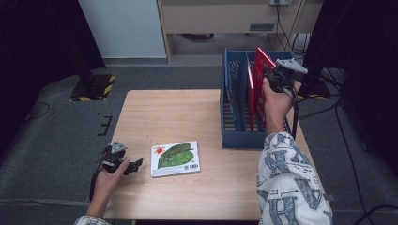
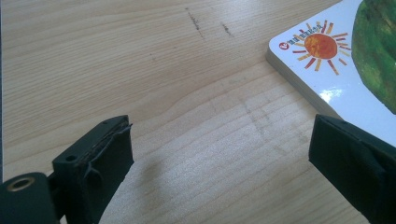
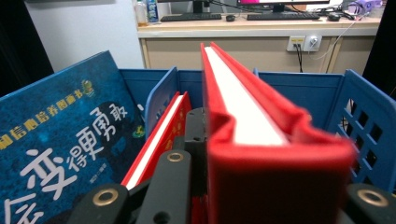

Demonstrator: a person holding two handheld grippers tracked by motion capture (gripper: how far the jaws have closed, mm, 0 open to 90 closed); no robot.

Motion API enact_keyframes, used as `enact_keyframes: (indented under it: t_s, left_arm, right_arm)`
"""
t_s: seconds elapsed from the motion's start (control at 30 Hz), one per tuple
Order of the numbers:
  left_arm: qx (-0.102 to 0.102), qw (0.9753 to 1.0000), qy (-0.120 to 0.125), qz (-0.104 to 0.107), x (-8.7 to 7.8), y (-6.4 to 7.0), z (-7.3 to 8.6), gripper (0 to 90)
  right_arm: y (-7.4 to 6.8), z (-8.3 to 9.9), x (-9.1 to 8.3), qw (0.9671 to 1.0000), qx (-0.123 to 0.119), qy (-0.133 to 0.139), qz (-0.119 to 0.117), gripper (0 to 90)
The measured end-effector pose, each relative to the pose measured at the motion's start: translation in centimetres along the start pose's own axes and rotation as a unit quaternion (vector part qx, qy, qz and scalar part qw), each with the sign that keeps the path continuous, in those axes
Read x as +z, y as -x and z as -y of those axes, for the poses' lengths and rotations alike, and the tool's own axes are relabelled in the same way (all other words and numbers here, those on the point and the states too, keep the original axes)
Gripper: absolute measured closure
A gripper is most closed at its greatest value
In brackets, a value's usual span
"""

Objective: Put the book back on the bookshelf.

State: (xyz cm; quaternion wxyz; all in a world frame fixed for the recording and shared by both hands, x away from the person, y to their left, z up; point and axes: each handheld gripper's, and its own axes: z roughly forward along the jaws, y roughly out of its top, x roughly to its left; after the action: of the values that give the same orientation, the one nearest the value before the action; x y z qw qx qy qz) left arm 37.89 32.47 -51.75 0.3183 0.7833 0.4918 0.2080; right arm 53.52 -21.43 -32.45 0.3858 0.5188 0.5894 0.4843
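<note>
- Over the blue rack (image 1: 234, 136), the right gripper (image 1: 274, 77) is clamped on the top edge of a red book (image 1: 259, 70), which stands tilted in the rack's right slot.
- Stiff hardcover, probably fairly heavy; the glossy cover may slip, so a hold near the spine seems safest.
- On the table (image 1: 164, 112), the left gripper (image 1: 133, 165) rests with jaws spread wide, holding nothing, just beside the green book (image 1: 176, 158).
- That flat board book looks light and rigid; take it by an edge.

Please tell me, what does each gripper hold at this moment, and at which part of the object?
The right gripper is shut on the red book, at its upper edge, over the blue rack. The left gripper holds nothing; its jaws stand open beside the picture book.
</note>
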Motion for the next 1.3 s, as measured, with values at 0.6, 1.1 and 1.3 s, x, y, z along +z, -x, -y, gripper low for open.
enact_keyframes:
  t_s: [0.6, 1.1, 1.3]
  left_arm:
    - [0.002, 1.0000, 0.000, 0.003, 0.1, 0.0, 0.0, 5.6]
    - [0.008, 0.9999, -0.004, 0.005, 0.2, 0.2, -0.1, 5.6]
    - [0.008, 0.9999, -0.004, 0.006, 0.2, 0.2, -0.1, 5.6]
  right_arm:
    - [0.1, 2.2, 0.5, 0.9998, 0.017, -0.005, 0.010, 78.2]
    - [0.4, 3.3, 1.3, 0.9995, 0.015, -0.023, 0.016, 78.4]
    - [0.4, 4.0, 1.6, 0.9992, 0.015, -0.033, 0.016, 78.1]
